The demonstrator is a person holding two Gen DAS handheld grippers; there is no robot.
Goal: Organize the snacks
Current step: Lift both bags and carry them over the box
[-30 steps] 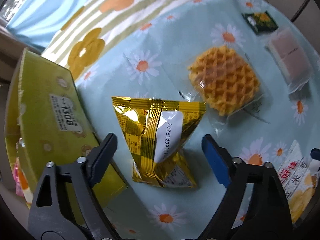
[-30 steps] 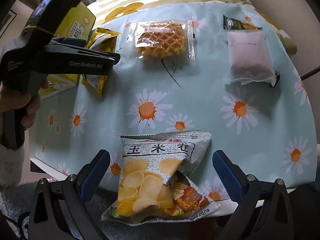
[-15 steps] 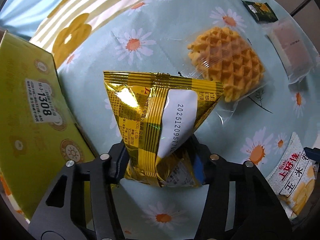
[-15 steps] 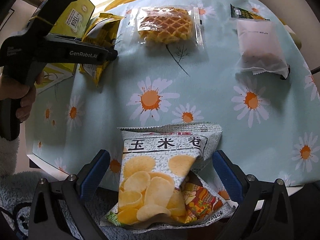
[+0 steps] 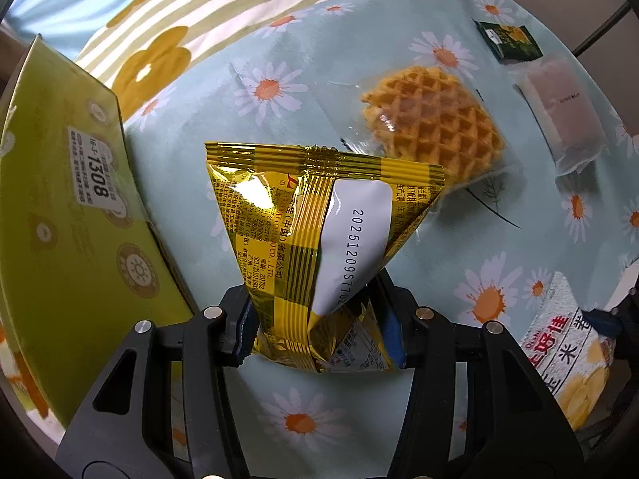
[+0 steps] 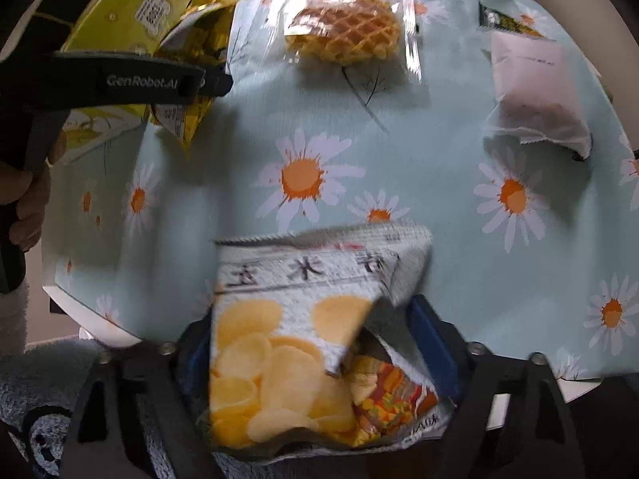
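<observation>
Now the left gripper clamps the gold pack beside the box, likely its destination; the right gripper, jaws just closing, pinches the chip bag.

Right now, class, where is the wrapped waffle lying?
The wrapped waffle lies at the far side of the daisy tablecloth, between the gold packet on its left and the pink packet on its right.

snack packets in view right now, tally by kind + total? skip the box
Gold foil packet: 1
Chip bag: 1
Wrapped waffle: 1
Pale pink packet: 1
Small dark green packet: 1
Total: 5
</observation>
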